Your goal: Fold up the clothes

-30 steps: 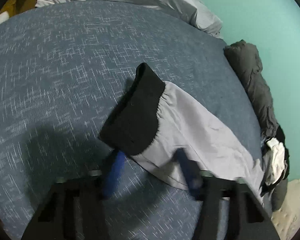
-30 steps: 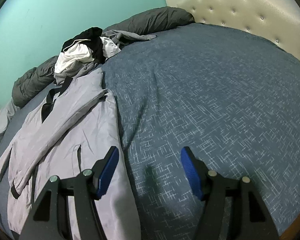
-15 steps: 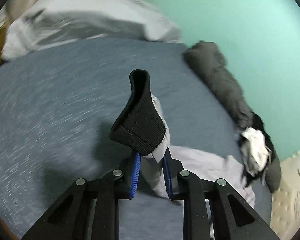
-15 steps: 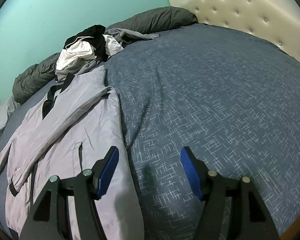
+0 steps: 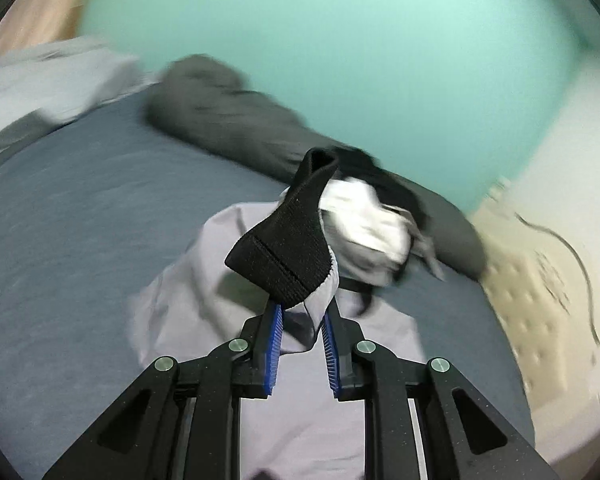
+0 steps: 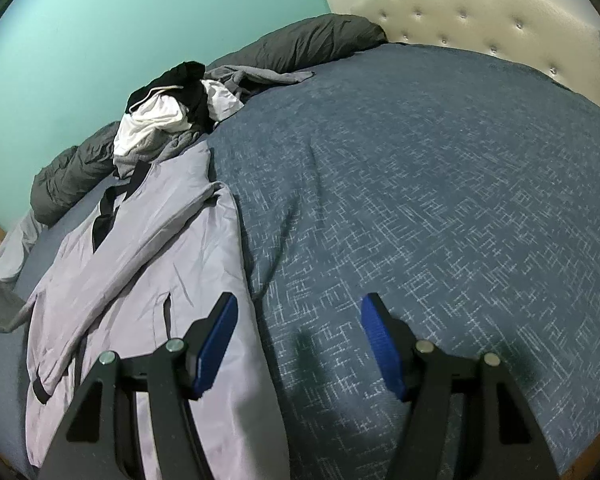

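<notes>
A light grey jacket (image 6: 140, 264) with black trim lies spread on the blue bedspread (image 6: 420, 184). Its body also shows in the left wrist view (image 5: 204, 300). My left gripper (image 5: 300, 320) is shut on the jacket's sleeve end and holds it up above the jacket body. The black ribbed cuff (image 5: 288, 248) stands up just beyond the blue pads (image 5: 274, 344). My right gripper (image 6: 298, 320) is open and empty. It hovers over the jacket's right edge and the bare bedspread beside it.
A heap of black, white and grey clothes (image 6: 168, 116) lies at the jacket's far end. Dark grey pillows (image 6: 300, 46) line the teal wall (image 6: 120, 20). A cream tufted headboard (image 6: 480, 4) stands at the right. A light grey duvet (image 5: 40, 84) lies far left.
My left gripper closed on the sleeve end, lifted it off the bedspread and swung it over the jacket body toward the clothes heap. My right gripper stayed open and shifted only slightly.
</notes>
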